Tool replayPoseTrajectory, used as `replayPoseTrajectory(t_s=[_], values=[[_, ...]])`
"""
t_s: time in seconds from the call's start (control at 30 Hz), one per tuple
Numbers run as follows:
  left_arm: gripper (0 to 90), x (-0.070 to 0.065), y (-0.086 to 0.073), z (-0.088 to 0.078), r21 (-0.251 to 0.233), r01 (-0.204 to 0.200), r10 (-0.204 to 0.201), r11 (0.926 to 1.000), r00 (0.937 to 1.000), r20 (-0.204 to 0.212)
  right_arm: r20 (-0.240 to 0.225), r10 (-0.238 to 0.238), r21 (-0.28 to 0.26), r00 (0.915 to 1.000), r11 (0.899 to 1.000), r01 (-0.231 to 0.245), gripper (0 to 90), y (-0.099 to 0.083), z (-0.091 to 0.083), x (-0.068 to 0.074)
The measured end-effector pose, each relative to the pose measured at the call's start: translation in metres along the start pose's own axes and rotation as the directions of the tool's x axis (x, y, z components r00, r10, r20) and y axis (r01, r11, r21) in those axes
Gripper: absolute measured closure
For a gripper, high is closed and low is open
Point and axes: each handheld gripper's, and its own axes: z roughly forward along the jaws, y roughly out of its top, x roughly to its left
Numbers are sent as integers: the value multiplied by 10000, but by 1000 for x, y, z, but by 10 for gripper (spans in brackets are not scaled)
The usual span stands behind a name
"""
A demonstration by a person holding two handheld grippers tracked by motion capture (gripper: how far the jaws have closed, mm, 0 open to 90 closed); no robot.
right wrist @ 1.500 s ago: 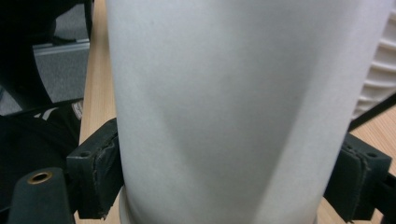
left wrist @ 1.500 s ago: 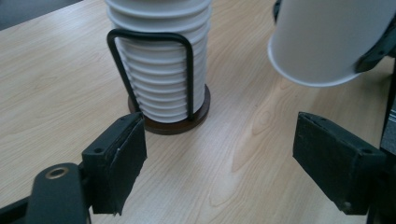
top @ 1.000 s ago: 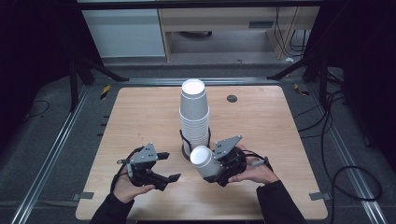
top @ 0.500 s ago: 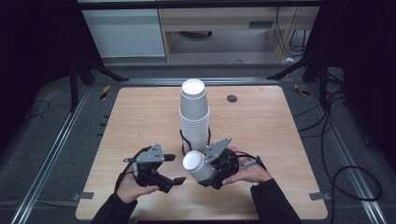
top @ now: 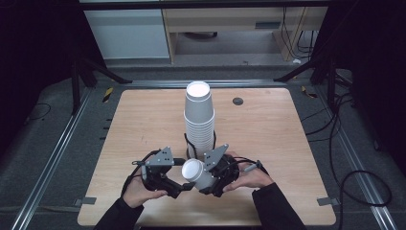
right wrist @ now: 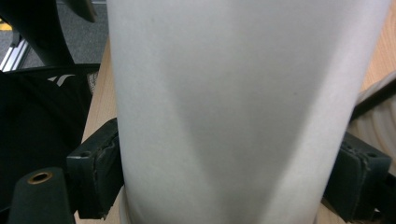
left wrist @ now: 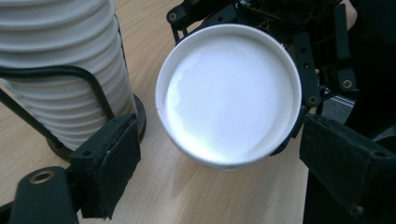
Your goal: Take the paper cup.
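A tall stack of white paper cups (top: 199,120) stands in a black wire holder near the middle of the wooden table (top: 273,129). My right gripper (top: 210,178) is shut on a single white cup (top: 195,172), held tilted with its round end toward the left gripper. That cup's side (right wrist: 243,102) sits between the right pads (right wrist: 100,175). My left gripper (top: 178,187) is open just in front of the cup's round end (left wrist: 229,93), its pads (left wrist: 112,163) on either side of the rim without touching it. The stack (left wrist: 56,60) rises at the left of the left gripper view.
A small dark round hole (top: 238,101) is set in the table's far right part. Metal rails (top: 57,148) and cables (top: 344,158) run along the floor on both sides. Cabinets (top: 134,33) stand beyond the far edge.
The right gripper carried the single cup leftward and toward the table's front, away from the stack. The left gripper shifted right, so its open jaws now flank the cup's round end.
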Motion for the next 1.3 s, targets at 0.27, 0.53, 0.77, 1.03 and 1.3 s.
replayPoseTrajectory(t_s=[0.27,0.53,0.77,1.03,1.3], values=[[113,1,0,7,279,18,-23,9996,9999,161,-194,-39,138,9998,9999,41,140,3,6,1],[118,-2,-1,13,598,-130,113,9981,9995,285,-330,-114,224,9994,9997,122,140,6,12,3],[128,-2,-2,17,835,-204,177,9963,9993,336,-345,-65,285,9994,9996,75,140,8,14,5],[149,-3,-1,19,987,-189,155,9949,9992,359,-446,-210,447,9988,9987,230,141,13,17,7],[181,-4,-1,18,994,-142,117,9949,9996,258,-457,-229,495,9987,9985,252,141,17,18,7]])
